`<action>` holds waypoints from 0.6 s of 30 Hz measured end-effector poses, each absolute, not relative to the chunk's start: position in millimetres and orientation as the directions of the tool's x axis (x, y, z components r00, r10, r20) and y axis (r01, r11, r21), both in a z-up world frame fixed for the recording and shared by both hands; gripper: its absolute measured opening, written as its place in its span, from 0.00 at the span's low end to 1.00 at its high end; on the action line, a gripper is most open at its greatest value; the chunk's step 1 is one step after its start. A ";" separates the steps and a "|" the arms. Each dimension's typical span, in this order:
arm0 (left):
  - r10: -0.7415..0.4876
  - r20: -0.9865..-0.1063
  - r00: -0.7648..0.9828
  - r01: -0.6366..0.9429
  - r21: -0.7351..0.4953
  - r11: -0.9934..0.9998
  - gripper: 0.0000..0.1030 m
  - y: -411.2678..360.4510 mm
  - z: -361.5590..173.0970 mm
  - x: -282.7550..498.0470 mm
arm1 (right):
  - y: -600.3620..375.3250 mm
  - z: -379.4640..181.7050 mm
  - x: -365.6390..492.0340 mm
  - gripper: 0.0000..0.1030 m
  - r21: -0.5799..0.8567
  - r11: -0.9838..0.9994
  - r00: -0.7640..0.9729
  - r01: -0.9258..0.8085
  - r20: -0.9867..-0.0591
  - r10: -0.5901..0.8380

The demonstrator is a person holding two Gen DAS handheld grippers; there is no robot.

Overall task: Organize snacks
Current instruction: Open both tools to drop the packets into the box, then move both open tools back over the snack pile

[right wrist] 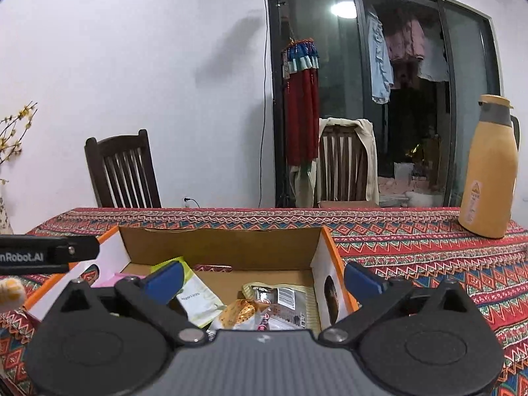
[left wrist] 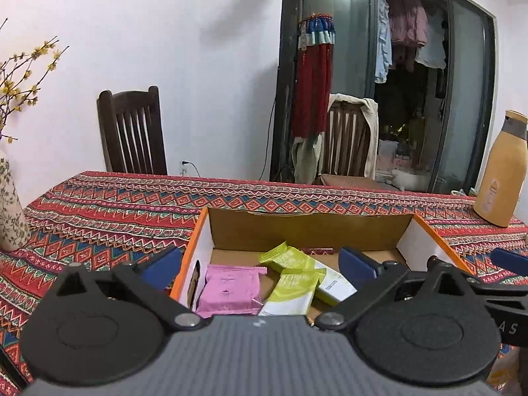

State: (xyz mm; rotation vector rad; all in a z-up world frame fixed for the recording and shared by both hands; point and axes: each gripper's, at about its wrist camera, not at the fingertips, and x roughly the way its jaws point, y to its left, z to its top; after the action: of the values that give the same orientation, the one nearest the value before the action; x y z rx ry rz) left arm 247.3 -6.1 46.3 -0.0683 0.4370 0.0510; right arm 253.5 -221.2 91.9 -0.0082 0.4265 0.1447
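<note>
A cardboard box with an orange rim sits on the patterned tablecloth. In the left wrist view it holds a pink packet and green-and-white packets. My left gripper is open above the box's left wall, with nothing between its blue fingertips. In the right wrist view the box also holds a green-white packet, a gold-wrapped snack and a dark packet with a barcode. My right gripper is open and straddles the box's right wall, gripping nothing.
A tan thermos jug stands on the table at the right. A patterned vase with yellow-flowered twigs stands at the left. Two dark wooden chairs stand beyond the far edge of the table. A glass door is behind them.
</note>
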 end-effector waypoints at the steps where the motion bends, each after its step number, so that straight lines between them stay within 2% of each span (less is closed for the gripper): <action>1: 0.035 -0.426 0.904 -0.065 -0.057 0.996 1.00 -5.9 46.8 247.2 | -221.7 91.2 253.1 1.00 0.023 0.990 0.900 -0.141 -0.414 0.138; 6: 0.029 -0.415 0.909 -0.063 -0.067 0.996 1.00 -6.8 54.4 240.7 | -222.2 97.8 249.1 1.00 0.018 0.988 0.906 -0.151 -0.396 0.146; 12: 0.044 -0.359 0.932 -0.083 -0.096 0.992 1.00 -4.3 81.0 214.3 | -222.4 121.2 226.9 1.00 0.010 0.988 0.930 -0.154 -0.336 0.149; 18: 0.029 -0.368 0.929 -0.069 -0.095 0.993 1.00 1.4 88.8 186.2 | -231.4 135.0 194.3 1.00 0.038 0.985 0.934 -0.169 -0.313 0.173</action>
State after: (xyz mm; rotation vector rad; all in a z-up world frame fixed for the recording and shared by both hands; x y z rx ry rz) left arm 186.2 1.4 88.8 -0.1073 0.3751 0.0505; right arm 194.3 -231.4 135.0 0.0109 0.3205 0.1747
